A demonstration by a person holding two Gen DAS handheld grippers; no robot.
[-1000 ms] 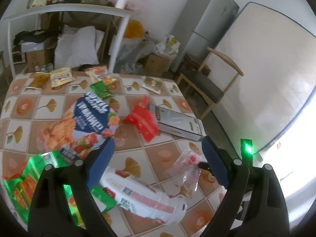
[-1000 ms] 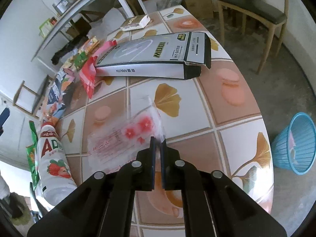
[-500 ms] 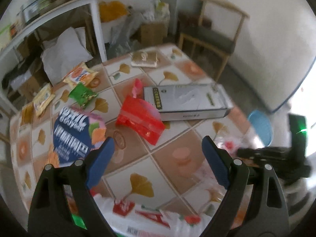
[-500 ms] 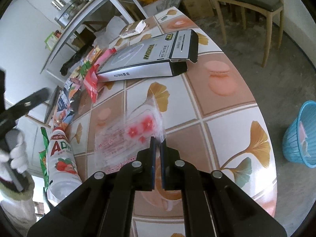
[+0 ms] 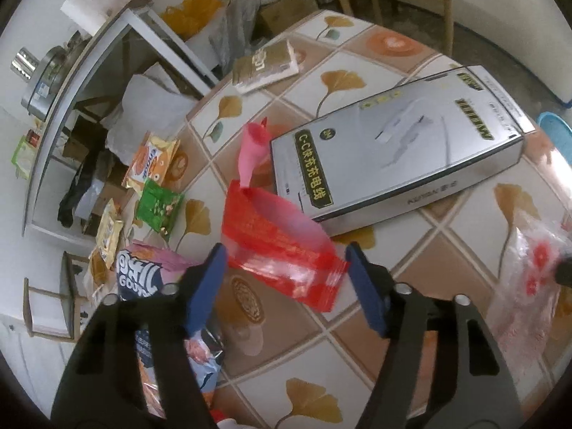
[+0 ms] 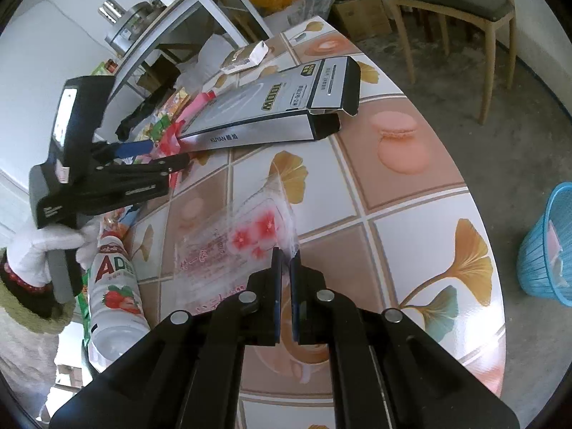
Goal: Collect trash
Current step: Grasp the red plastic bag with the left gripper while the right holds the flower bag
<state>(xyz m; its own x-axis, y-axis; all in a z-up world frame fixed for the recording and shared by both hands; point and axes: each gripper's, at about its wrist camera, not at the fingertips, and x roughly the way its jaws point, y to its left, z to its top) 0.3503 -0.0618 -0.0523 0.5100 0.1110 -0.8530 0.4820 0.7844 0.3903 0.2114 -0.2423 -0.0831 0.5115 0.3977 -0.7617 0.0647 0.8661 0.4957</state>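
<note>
Red wrapper [image 5: 282, 246] between closing left tool [image 5: 286, 268] pads, untouched

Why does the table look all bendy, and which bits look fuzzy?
Both wrist views use fisheye lenses, so the table edge curves and the corners go black. In the left wrist view the clear wrapper at the right edge is smeared, while the silver box is fairly sharp. In the right wrist view the clear wrapper shines with glare.

Tiled desk [image 6: 422, 214] w/ ginkgo-leaf pattern. Wooden chair [image 6: 454, 7], dark seat, behind it. White metal shelf [image 5: 107, 64] at left w/ steel pot [image 5: 46, 82] on top. Cardboard box [image 6: 361, 14] on floor nr chair.
</note>
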